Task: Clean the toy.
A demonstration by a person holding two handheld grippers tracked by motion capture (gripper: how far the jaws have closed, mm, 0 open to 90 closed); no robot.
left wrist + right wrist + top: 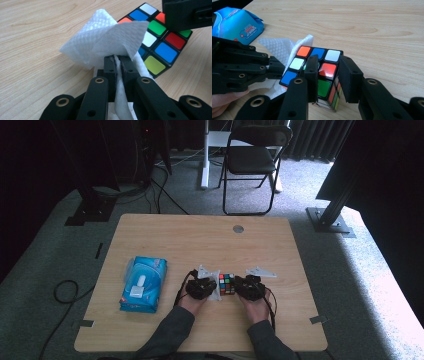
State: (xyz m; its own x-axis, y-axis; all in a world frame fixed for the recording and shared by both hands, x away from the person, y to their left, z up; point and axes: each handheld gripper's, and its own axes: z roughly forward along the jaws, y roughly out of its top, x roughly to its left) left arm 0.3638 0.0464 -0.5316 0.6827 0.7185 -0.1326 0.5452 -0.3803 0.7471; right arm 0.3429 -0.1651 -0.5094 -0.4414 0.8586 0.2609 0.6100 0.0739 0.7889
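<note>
- The high view took in the whole table (165,235): the cube (226,284) sat near its middle, between the left gripper (201,287) and the right gripper (249,287), with a blue wipes pack (144,283) well off to the left and a chair (254,155) beyond the far edge.
- The left gripper view alone showed that gripper's (117,62) jaws pressed together on a white tissue (110,42), which fanned out above the tips and hung down between them, its edge against the cube (160,47).
- The right gripper view showed its gripper (329,75) straddling the cube (319,67), one jaw over the top face, the other at the right side; whether they actually clamped it I could not tell.
- There the left gripper (242,70) lay level, tips at the cube's left face, with the tissue (282,47) behind.
- The cube stood flat on the table, one corner toward the right gripper's camera; being a cube, it had no long axis.
</note>
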